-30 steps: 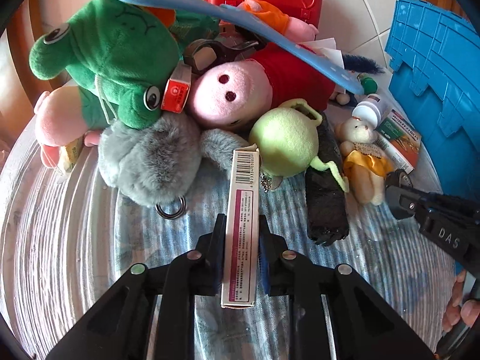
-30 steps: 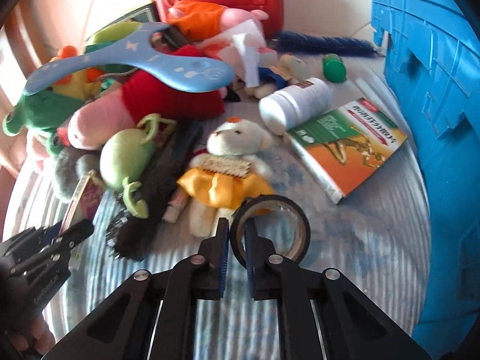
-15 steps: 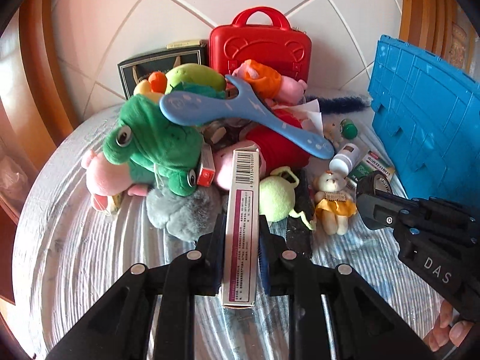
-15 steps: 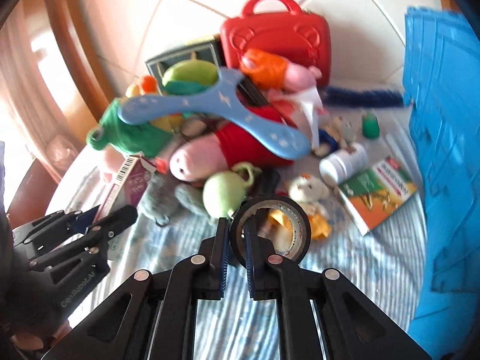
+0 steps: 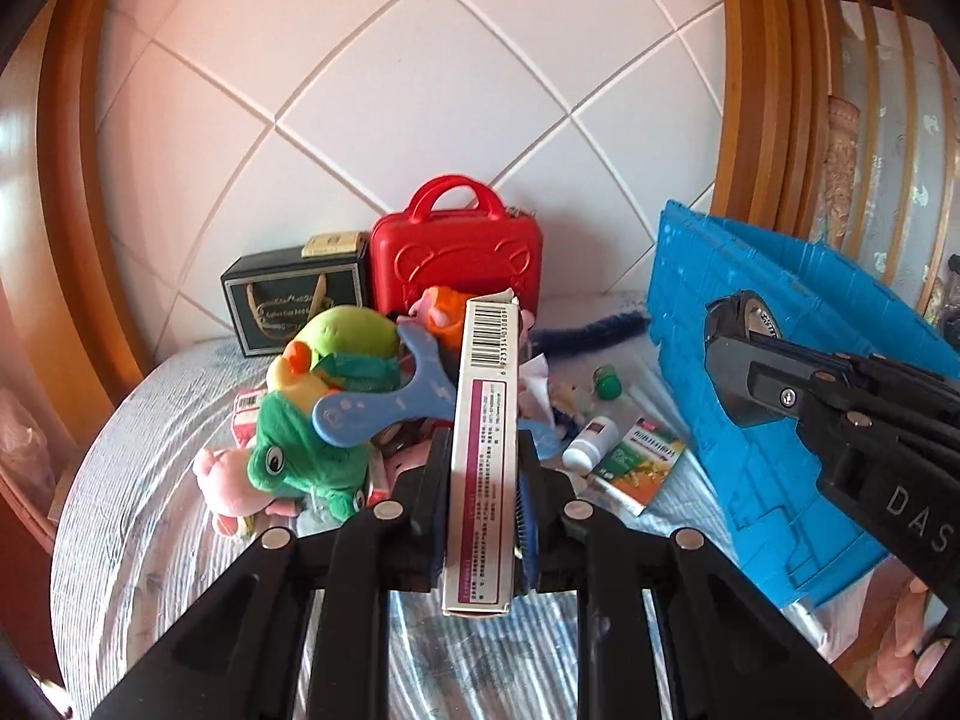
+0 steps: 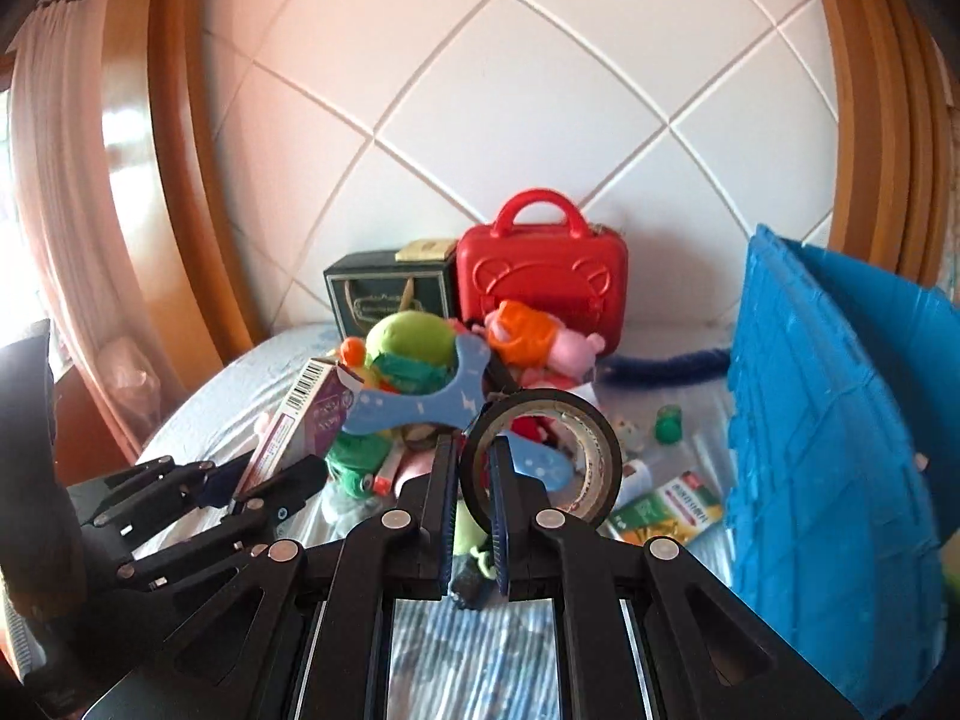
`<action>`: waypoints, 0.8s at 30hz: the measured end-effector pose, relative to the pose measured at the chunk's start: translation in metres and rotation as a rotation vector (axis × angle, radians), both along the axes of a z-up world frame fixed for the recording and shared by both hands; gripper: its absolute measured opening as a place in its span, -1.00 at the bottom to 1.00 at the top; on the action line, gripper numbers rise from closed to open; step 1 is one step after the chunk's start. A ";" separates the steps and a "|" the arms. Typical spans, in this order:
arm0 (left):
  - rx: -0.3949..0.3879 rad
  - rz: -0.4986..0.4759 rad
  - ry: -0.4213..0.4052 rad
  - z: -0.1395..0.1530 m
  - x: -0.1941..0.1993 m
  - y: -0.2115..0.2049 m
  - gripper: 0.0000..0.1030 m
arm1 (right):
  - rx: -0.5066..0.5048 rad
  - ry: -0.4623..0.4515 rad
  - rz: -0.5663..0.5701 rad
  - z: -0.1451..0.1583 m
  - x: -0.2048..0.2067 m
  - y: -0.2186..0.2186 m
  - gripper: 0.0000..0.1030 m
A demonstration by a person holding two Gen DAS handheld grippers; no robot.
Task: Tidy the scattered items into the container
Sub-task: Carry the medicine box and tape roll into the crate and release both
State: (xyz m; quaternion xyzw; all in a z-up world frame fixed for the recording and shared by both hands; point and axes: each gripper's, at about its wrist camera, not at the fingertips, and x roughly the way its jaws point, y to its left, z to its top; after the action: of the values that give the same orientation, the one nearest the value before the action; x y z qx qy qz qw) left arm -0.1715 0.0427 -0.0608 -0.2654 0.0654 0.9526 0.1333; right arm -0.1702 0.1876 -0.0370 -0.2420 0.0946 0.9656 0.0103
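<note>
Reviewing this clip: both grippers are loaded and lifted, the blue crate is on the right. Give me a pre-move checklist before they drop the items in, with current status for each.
1. Left gripper clamped on the barcode box: ok, box upright between the pads.
2. Right gripper shut on the tape roll: ok, pinching its wall.
3. Both items lifted off the pile: ok.
4. Blue crate within reach on the right: ok, close to the right gripper.
5. Crate interior free for items: cannot tell, only its outer wall shows.
6. Grippers apart from each other: ok.
</note>
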 end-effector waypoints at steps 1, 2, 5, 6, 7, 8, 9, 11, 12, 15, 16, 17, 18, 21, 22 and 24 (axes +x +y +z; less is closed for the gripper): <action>0.003 -0.016 0.019 0.009 0.005 0.010 -0.64 | 0.007 0.024 -0.014 0.010 0.011 0.008 -0.81; 0.004 -0.032 0.038 0.017 0.010 0.021 -0.64 | 0.009 0.047 -0.027 0.020 0.020 0.017 -0.80; 0.007 -0.070 0.087 0.036 0.024 0.059 -0.64 | 0.023 0.114 -0.080 0.044 0.050 0.051 -0.80; 0.010 -0.082 0.103 0.041 0.028 0.074 -0.64 | 0.033 0.131 -0.100 0.050 0.060 0.064 -0.80; 0.016 -0.096 0.117 0.047 0.032 0.090 -0.64 | 0.043 0.146 -0.123 0.054 0.071 0.079 -0.81; 0.021 -0.110 0.131 0.052 0.036 0.107 -0.64 | 0.049 0.157 -0.143 0.057 0.081 0.095 -0.80; 0.025 -0.121 0.146 0.056 0.040 0.126 -0.64 | 0.056 0.167 -0.161 0.060 0.092 0.111 -0.80; 0.034 -0.144 0.168 0.063 0.049 0.165 -0.64 | 0.068 0.174 -0.196 0.061 0.111 0.147 -0.80; 0.039 -0.156 0.168 0.064 0.052 0.185 -0.64 | 0.072 0.173 -0.211 0.059 0.119 0.165 -0.80; 0.028 -0.196 0.160 0.060 0.060 0.244 -0.64 | 0.082 0.145 -0.250 0.049 0.140 0.220 -0.80; 0.016 -0.203 0.154 0.057 0.061 0.263 -0.64 | 0.086 0.131 -0.263 0.043 0.146 0.237 -0.80; 0.005 -0.211 0.136 0.051 0.061 0.280 -0.64 | 0.087 0.113 -0.273 0.035 0.150 0.252 -0.80; -0.002 -0.223 0.109 0.045 0.060 0.295 -0.64 | 0.083 0.090 -0.280 0.026 0.154 0.267 -0.80; -0.039 -0.241 0.022 0.023 0.056 0.333 -0.64 | 0.052 0.014 -0.293 -0.004 0.161 0.302 -0.80; -0.062 -0.244 -0.002 0.015 0.054 0.344 -0.64 | 0.041 -0.008 -0.298 -0.013 0.164 0.313 -0.80; -0.117 -0.249 -0.053 -0.001 0.052 0.363 -0.64 | 0.016 -0.053 -0.308 -0.032 0.168 0.329 -0.80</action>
State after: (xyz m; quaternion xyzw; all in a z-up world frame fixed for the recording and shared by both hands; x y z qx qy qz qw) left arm -0.1198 0.4057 -0.0620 -0.2878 0.1495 0.9160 0.2363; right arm -0.0019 0.5164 -0.0691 -0.2499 0.1223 0.9466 0.1627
